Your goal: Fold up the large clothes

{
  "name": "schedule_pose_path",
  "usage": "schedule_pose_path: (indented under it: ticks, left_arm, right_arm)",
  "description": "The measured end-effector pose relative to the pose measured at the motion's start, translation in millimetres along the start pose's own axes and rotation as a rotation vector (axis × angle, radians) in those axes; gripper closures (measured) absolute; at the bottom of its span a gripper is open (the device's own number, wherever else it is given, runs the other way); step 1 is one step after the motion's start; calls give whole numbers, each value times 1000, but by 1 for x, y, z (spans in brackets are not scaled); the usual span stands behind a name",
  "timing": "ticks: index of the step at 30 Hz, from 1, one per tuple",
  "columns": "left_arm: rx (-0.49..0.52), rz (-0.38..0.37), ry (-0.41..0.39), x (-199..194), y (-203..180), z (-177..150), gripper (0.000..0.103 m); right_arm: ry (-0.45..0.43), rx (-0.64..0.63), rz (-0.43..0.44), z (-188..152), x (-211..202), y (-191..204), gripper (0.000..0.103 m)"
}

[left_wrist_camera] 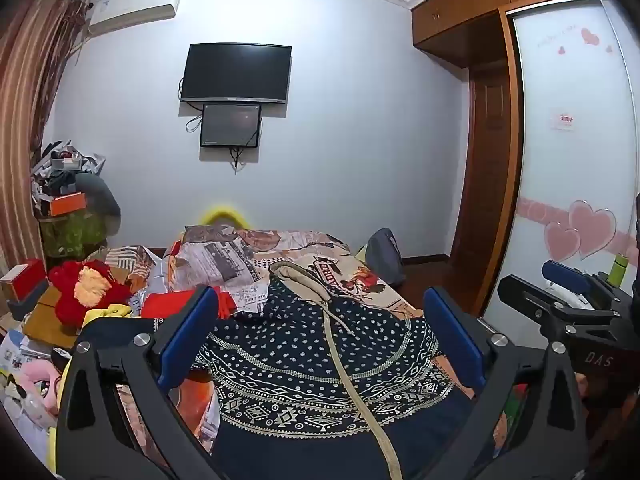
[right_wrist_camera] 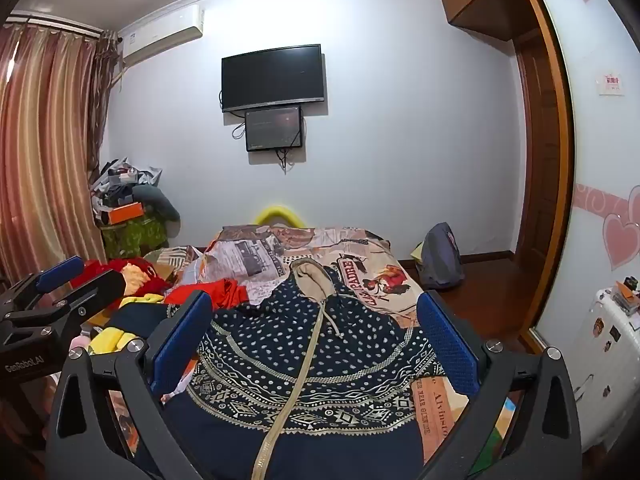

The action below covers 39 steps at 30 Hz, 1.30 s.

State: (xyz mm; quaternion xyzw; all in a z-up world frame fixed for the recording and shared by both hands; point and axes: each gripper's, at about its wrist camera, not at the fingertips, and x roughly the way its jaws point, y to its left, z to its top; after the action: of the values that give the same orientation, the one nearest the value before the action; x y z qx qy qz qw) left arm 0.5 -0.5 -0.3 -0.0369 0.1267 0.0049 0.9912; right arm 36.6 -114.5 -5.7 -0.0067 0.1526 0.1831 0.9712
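A navy hooded zip jacket (left_wrist_camera: pixel 316 364) with white dots and patterned bands lies front-up on the bed, its beige-lined hood (left_wrist_camera: pixel 298 276) pointing away. It also shows in the right wrist view (right_wrist_camera: pixel 304 364), with its beige zipper running down the middle. My left gripper (left_wrist_camera: pixel 320 340) is open and empty, held above the jacket. My right gripper (right_wrist_camera: pixel 314 340) is open and empty too, above the jacket a little to the right. The right gripper shows at the right edge of the left wrist view (left_wrist_camera: pixel 568 292), and the left gripper at the left edge of the right wrist view (right_wrist_camera: pixel 64 284).
The bed has a printed bedspread (right_wrist_camera: pixel 372 276). Red and yellow clothes (left_wrist_camera: pixel 96 292) are piled at its left, with a red garment (right_wrist_camera: pixel 220 292) beside the jacket. A grey backpack (right_wrist_camera: pixel 440 256) sits on the floor at the right. A wardrobe (left_wrist_camera: pixel 576 140) and white suitcase (right_wrist_camera: pixel 608 364) stand right.
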Motion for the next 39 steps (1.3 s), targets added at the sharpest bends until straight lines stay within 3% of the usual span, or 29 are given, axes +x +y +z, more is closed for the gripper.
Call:
schedule_pose_path:
  ticks: [39]
  left_arm:
    - [3,17,5,2,3,-4,0]
  right_arm:
    - [19,16,8,-5,8,0,1]
